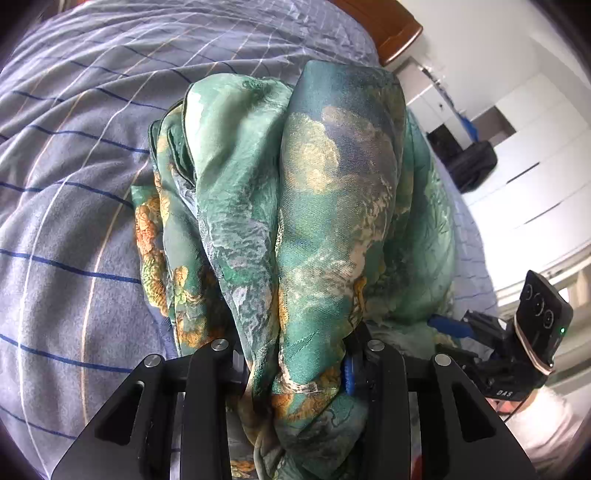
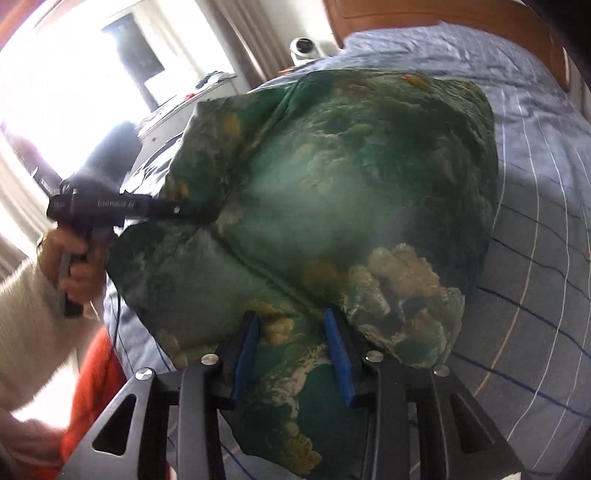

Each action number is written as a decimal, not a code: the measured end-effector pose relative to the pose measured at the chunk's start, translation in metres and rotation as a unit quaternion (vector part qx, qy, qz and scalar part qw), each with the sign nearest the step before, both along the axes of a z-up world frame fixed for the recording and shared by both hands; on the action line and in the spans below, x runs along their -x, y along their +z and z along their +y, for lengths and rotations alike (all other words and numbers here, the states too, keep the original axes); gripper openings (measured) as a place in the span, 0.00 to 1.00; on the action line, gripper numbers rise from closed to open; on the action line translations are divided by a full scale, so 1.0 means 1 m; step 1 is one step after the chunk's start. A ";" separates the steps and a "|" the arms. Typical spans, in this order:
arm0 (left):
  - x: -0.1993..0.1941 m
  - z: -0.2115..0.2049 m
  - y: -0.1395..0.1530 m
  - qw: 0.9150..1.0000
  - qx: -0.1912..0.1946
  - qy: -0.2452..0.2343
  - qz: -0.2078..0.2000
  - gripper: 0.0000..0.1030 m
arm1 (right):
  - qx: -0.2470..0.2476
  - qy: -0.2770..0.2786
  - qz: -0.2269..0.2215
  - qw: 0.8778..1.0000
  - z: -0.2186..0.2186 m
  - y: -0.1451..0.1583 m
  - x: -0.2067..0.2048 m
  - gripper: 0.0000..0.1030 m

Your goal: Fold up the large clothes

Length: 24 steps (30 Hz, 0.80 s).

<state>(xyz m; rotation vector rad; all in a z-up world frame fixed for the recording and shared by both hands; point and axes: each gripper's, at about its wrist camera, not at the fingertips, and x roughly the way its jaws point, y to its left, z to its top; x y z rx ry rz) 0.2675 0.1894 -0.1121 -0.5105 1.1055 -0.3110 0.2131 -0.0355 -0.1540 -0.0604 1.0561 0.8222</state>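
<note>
The left gripper [image 1: 295, 369] is clamped on a bunched edge of the green printed garment [image 1: 295, 192], which runs straight ahead from its fingers in long gathered ridges, its long axis in line with the claw. To the right of that claw the right gripper [image 1: 532, 332] comes in low at the garment's near corner. In the right wrist view the right gripper [image 2: 291, 354] has the garment [image 2: 332, 192] lying ahead of and between its blue fingers [image 2: 338, 354]; the fingers stand visibly apart with cloth spread across the gap, so I judge it a loose hold or none, though motion blur makes that hard to settle. The left gripper [image 2: 110, 210] pinches the cloth's edge well off to its left. The left hand seems the firmer anchor for the next fold. Beneath lies a grey-blue striped bedsheet [image 1: 74, 221], a wooden headboard [image 1: 388, 26] beyond, white cabinets [image 1: 535, 166] to the right.
</note>
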 end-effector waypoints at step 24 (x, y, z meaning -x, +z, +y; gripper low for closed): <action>0.020 0.037 -0.037 0.998 0.052 0.031 -0.005 0.35 | 0.074 0.069 -0.031 0.994 0.163 -0.024 -0.135 0.34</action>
